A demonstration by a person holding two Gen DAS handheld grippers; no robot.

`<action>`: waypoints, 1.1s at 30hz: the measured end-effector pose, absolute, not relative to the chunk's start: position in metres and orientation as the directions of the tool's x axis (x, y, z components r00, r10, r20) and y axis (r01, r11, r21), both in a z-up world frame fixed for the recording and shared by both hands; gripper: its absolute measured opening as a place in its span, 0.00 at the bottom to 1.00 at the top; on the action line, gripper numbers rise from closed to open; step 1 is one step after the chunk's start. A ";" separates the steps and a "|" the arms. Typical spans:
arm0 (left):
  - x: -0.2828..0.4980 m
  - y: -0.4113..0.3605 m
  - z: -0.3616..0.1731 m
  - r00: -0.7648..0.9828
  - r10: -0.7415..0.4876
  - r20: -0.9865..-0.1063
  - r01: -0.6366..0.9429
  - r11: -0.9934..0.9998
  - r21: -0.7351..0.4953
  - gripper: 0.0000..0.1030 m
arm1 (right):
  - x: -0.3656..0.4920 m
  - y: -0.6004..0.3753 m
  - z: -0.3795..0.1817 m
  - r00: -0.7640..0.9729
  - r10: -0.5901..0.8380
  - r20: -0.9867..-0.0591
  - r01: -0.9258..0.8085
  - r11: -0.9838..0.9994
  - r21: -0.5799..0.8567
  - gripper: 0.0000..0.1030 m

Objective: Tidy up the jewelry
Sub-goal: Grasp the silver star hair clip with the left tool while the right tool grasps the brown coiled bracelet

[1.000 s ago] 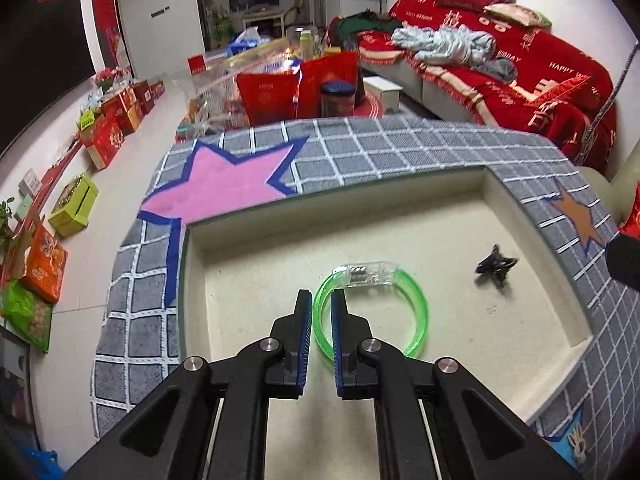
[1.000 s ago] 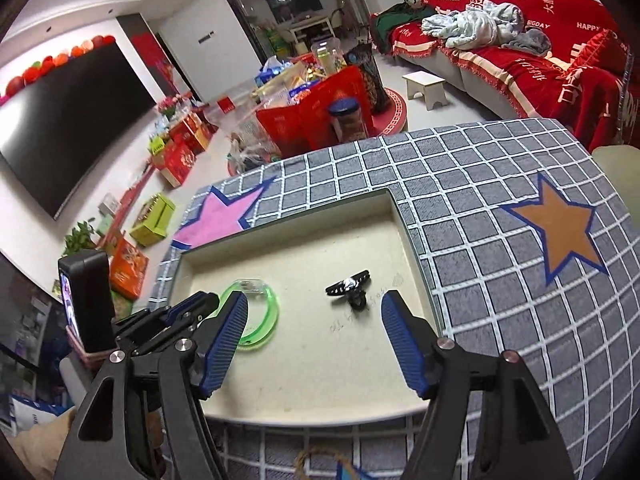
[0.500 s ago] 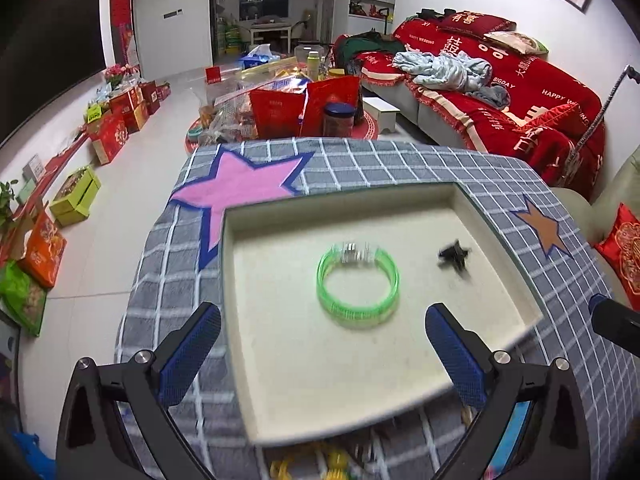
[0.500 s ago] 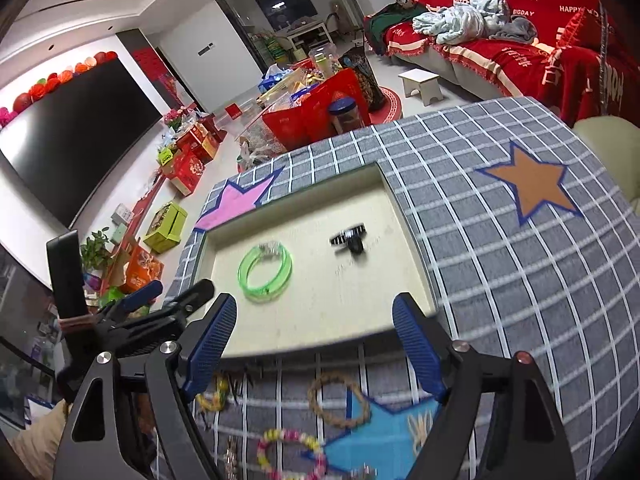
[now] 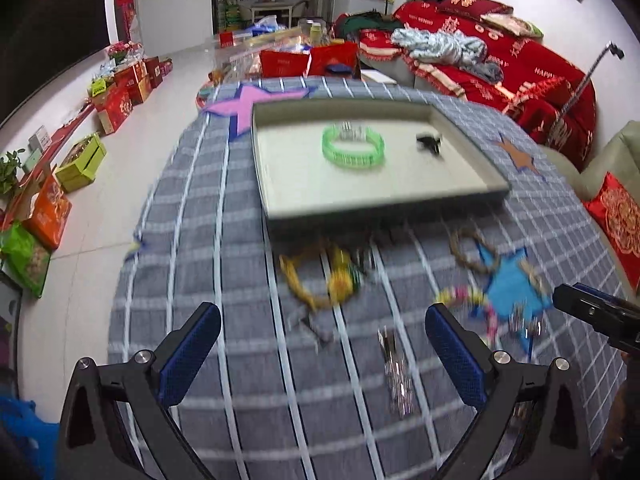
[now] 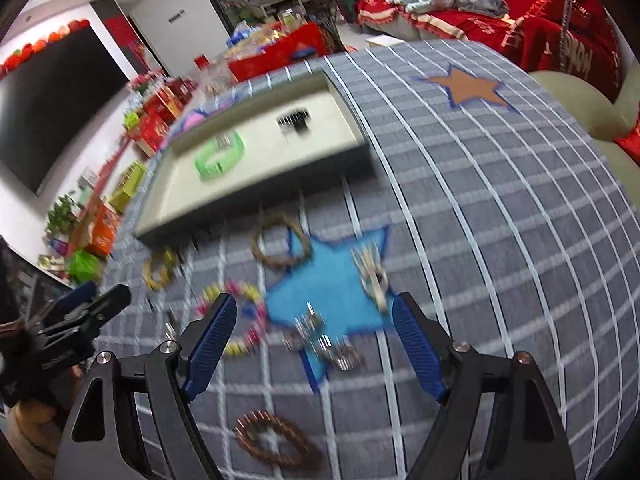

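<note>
A beige tray (image 5: pixel 280 200) (image 6: pixel 172 216) on the grey checked cloth holds a green bracelet (image 5: pixel 353 152) (image 6: pixel 219 156) and a black hair clip (image 5: pixel 429 143) (image 6: pixel 295 119). Loose jewelry lies on the cloth in front of it: a yellow bead bracelet (image 5: pixel 320 280) (image 6: pixel 160 270), a brown woven ring (image 5: pixel 468 252) (image 6: pixel 280 246), a multicoloured bead bracelet (image 6: pixel 240 320), silver pieces (image 5: pixel 394 372) (image 6: pixel 324 340) and a copper braided ring (image 6: pixel 276 440). My left gripper (image 5: pixel 320 356) is open and empty above the cloth. My right gripper (image 6: pixel 316 344) is open and empty over the blue star.
The round table edge drops to the floor on the left. A red sofa (image 5: pixel 500 60) stands at the right. Boxes and red bags (image 5: pixel 308 62) line the floor behind the table. The view is motion-blurred.
The left gripper let go of the green bracelet in the tray and opened. Both grippers pulled back from the tray toward the near side, over the loose jewelry.
</note>
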State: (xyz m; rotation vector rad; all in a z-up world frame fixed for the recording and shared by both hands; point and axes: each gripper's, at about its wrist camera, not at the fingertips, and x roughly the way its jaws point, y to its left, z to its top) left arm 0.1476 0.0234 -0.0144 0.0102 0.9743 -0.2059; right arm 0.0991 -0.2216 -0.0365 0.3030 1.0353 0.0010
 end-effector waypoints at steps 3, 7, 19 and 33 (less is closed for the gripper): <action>0.134 0.018 -0.028 0.508 -0.173 -0.844 0.185 0.979 -0.089 1.00 | 0.086 -0.223 -0.048 0.492 0.150 -0.858 0.164 0.951 0.261 0.80; 0.125 0.013 -0.041 0.478 -0.168 -0.862 0.184 0.979 -0.088 1.00 | 0.070 -0.218 -0.051 0.486 0.147 -0.862 0.155 0.956 0.250 0.80; 0.123 0.002 -0.055 0.473 -0.138 -0.870 0.191 0.980 -0.052 1.00 | 0.036 -0.203 -0.064 0.453 0.117 -0.884 0.084 0.981 0.173 0.80; 0.119 -0.010 -0.054 0.501 -0.124 -0.857 0.233 0.972 -0.004 0.86 | 0.035 -0.166 -0.065 0.449 0.039 -0.893 -0.068 0.998 0.009 0.27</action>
